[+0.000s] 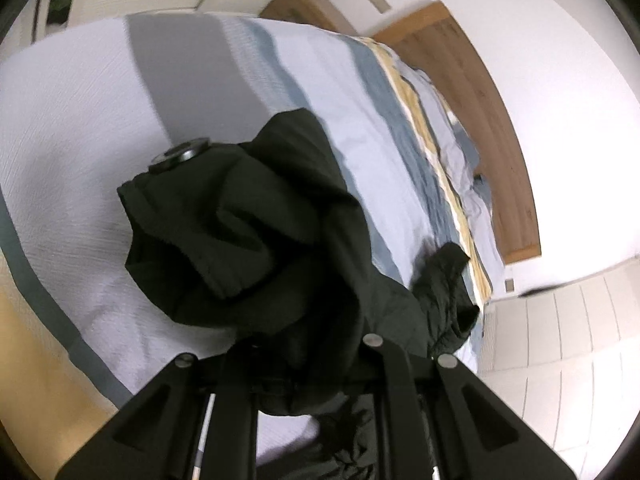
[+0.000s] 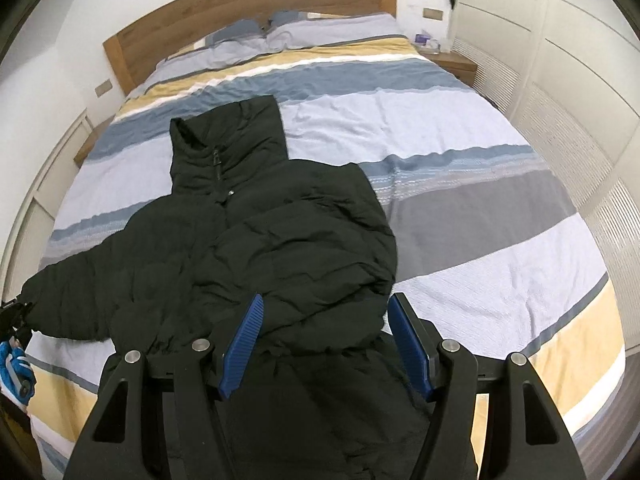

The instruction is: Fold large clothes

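Gripping jacket [image 2: 248,248] sleeve, left fingers [image 1: 240,184] clamped; right fingers [image 2: 408,344] parted over hem.

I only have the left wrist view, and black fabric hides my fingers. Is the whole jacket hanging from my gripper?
Observer: No. The jacket lies spread on the bed; only one sleeve stretches out to your left gripper.
Operator: Which way does the hood point?
Observer: The hood points toward the headboard.
Operator: And the right gripper?
Observer: The right gripper is open over the jacket's near edge, its blue pads on either side of the fabric, not pinching.
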